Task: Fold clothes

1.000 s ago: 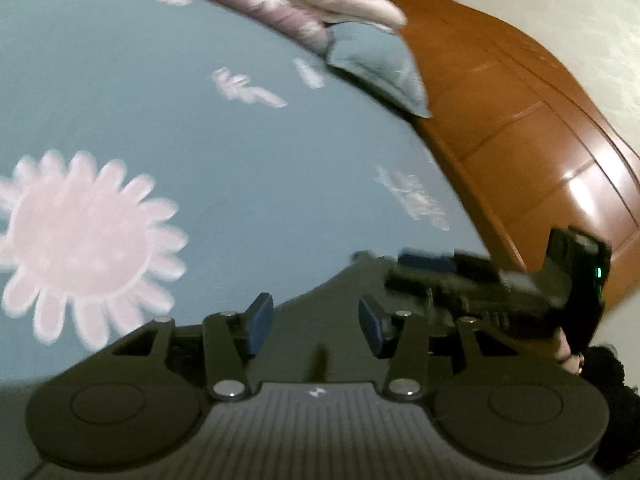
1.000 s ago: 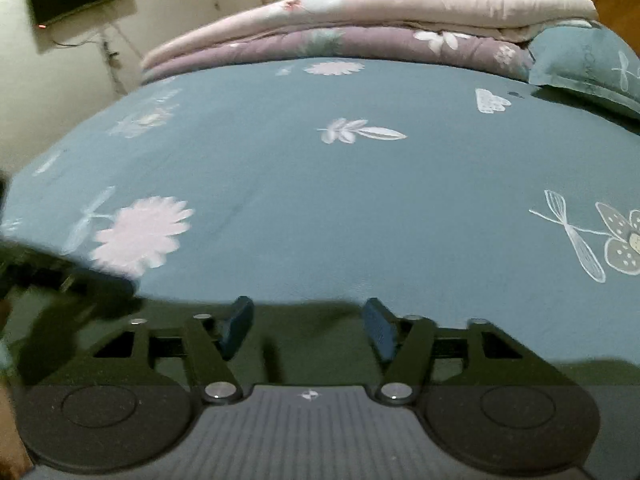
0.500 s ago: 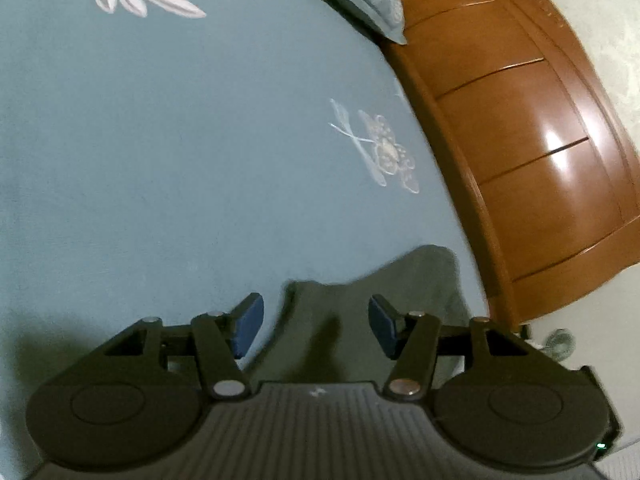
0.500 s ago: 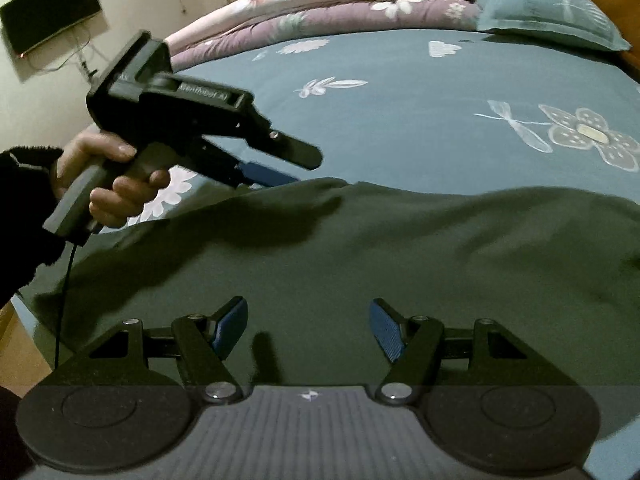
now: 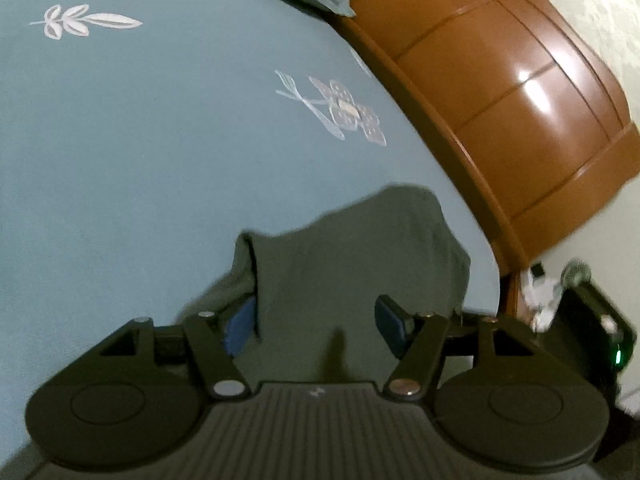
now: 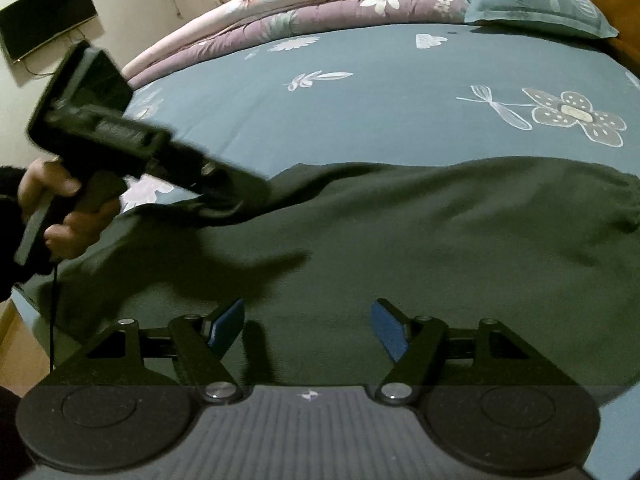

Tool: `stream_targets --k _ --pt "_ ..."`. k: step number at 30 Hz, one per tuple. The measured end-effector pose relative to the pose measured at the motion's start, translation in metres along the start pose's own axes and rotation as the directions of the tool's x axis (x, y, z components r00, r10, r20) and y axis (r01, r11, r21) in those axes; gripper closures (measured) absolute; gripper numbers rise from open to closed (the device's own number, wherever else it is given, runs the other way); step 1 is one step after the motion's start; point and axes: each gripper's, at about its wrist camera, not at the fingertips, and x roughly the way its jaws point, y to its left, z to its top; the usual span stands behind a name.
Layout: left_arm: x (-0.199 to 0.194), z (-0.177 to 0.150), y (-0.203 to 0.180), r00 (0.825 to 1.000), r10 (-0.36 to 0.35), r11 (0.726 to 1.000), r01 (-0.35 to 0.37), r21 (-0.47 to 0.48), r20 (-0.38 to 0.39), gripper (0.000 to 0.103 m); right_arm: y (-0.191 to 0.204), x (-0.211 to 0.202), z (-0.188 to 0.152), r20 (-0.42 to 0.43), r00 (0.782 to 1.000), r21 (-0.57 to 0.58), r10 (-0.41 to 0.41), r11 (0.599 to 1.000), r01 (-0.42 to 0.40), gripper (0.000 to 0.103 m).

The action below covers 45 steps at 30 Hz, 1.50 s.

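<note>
The dark green garment (image 6: 400,240) lay spread along the bed's (image 6: 380,92) near edge, its long axis running side to side. The right tool (image 6: 307,330) hovered just above its middle, jaws apart and widening, nothing between them. The left tool (image 5: 316,326), jaws opening over a raised fold, gripped nothing I could see. The garment's nearest hem was hidden under both tools.
</note>
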Motion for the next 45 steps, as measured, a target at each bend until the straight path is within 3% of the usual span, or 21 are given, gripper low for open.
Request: stream_targets --k 2,7,10,13,16,19,23,26,28,30,31,34,37,40,45 --pt "0.005 0.009 0.005 1.0 -0.012 1.0 0.012 -0.023 0.005 0.038 0.0 -0.001 -0.001 0.004 1.0 -0.002 0.006 1.0 -0.006 0.027" --pt "0.03 0.02 0.023 0.983 -0.175 0.972 0.163 -0.171 -0.058 0.031 0.002 -0.004 -0.004 0.01 1.0 -0.001 0.008 1.0 -0.008 0.027" --pt "0.033 0.032 0.04 0.978 -0.206 0.938 0.209 -0.277 0.042 0.033 0.002 -0.006 -0.006 0.017 1.0 0.009 0.013 1.0 -0.013 0.027" --pt "0.035 0.038 0.047 0.977 -0.207 0.924 0.213 -0.317 0.053 0.034 0.003 -0.006 -0.006 0.022 1.0 0.011 0.015 1.0 -0.015 0.027" --pt "0.023 0.039 0.033 0.99 -0.137 0.971 0.139 -0.194 0.023 0.034 0.003 -0.008 -0.006 0.024 1.0 0.005 0.014 1.0 -0.014 0.027" --pt "-0.007 0.041 0.021 0.998 -0.012 0.997 0.017 -0.072 0.061 0.033 0.002 -0.01 -0.008 0.026 1.0 0.005 0.012 1.0 -0.012 0.027" --pt "-0.039 0.034 0.0 0.994 -0.051 0.999 0.05 0.014 0.1 0.03 0.0 -0.009 -0.005 0.036 0.999 0.004 -0.008 1.0 0.008 0.026" --pt "-0.037 0.016 -0.013 0.993 -0.09 0.994 0.085 0.065 0.072 0.028 -0.002 -0.013 -0.001 0.065 0.996 -0.011 -0.053 0.998 0.054 0.024" --pt "-0.02 0.004 -0.012 0.998 -0.046 0.996 0.043 0.074 0.036 0.028 -0.007 -0.015 0.003 0.097 0.99 -0.014 -0.106 0.994 0.108 0.016" --pt "-0.005 -0.007 -0.007 1.0 0.02 0.996 -0.021 0.082 0.008 0.029 -0.015 -0.017 0.002 0.113 0.979 0.004 -0.171 0.985 0.172 0.015" --pt "-0.003 -0.011 -0.002 0.999 0.044 0.996 -0.045 0.083 0.019 0.036 -0.021 -0.015 0.0 0.098 0.973 0.005 -0.207 0.978 0.208 0.015" --pt "-0.018 -0.013 -0.009 0.997 0.064 0.996 -0.066 0.061 0.045 0.036 -0.029 -0.02 -0.017 0.058 0.962 -0.047 -0.268 0.962 0.27 0.014" --pt "-0.039 -0.023 -0.035 0.994 0.094 0.981 -0.103 0.165 0.063 0.034 -0.031 -0.029 -0.033 0.022 0.95 -0.104 -0.312 0.944 0.313 0.012" --pt "-0.066 -0.049 -0.059 0.985 0.152 0.947 -0.168 0.275 0.078 0.031 -0.018 -0.036 -0.028 0.017 0.937 -0.114 -0.349 0.931 0.348 0.012" --pt "-0.092 -0.101 -0.072 0.934 0.33 0.881 -0.357 0.312 0.136 0.031 0.025 -0.016 -0.017 0.078 0.965 -0.166 -0.252 0.951 0.262 0.007"
